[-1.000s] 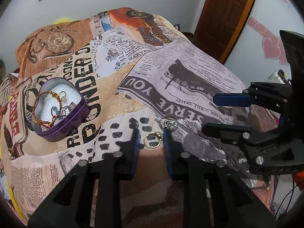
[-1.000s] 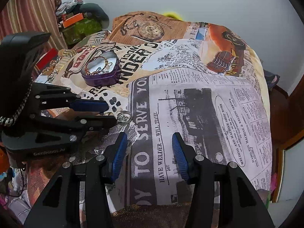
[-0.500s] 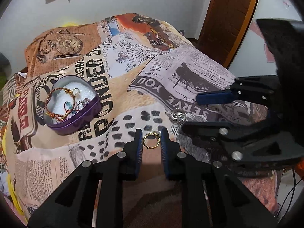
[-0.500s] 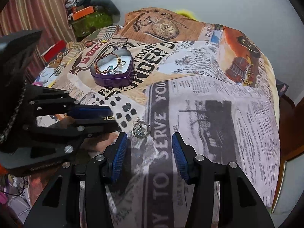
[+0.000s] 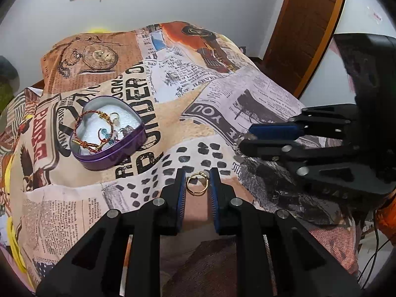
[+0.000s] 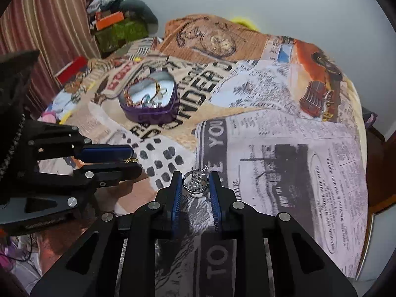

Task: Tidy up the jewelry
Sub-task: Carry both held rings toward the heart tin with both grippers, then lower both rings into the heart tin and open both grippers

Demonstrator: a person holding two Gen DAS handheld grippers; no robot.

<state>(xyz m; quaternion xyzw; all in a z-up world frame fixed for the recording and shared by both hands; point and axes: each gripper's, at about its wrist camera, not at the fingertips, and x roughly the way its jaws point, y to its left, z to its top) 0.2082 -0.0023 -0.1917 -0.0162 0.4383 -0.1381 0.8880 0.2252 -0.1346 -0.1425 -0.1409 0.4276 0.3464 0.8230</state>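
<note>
The cloth (image 5: 173, 128) spread over the bed is printed like old newspaper — readable words include "YOU" and "HARVE" in the left wrist view, and "YOU", "TO", "TRAVEL" and "UNDER" in the right wrist view. A pocket watch picture (image 5: 99, 55) sits on the far orange panel.

Two rings are out on the cloth. The gold ring (image 5: 197, 185) lies between the blue pads of the left tool (image 5: 197, 180), whose two fingers are narrowed to about the ring's width; whether the pads actually press it cannot be told. The silver ring (image 6: 196, 183), with a small charm on it, lies between the pads of the right tool (image 6: 196, 182), which is narrowed the same way, its pads just beside or touching the ring.

One heart-shaped purple tin (image 5: 111, 157) stands open on the cloth, well apart from both rings, to the left of the left tool. Inside it, on a white lining, lie a red and gold bracelet (image 5: 85, 130) and a few smaller pieces, one with blue beads — too small to count surely.
</note>
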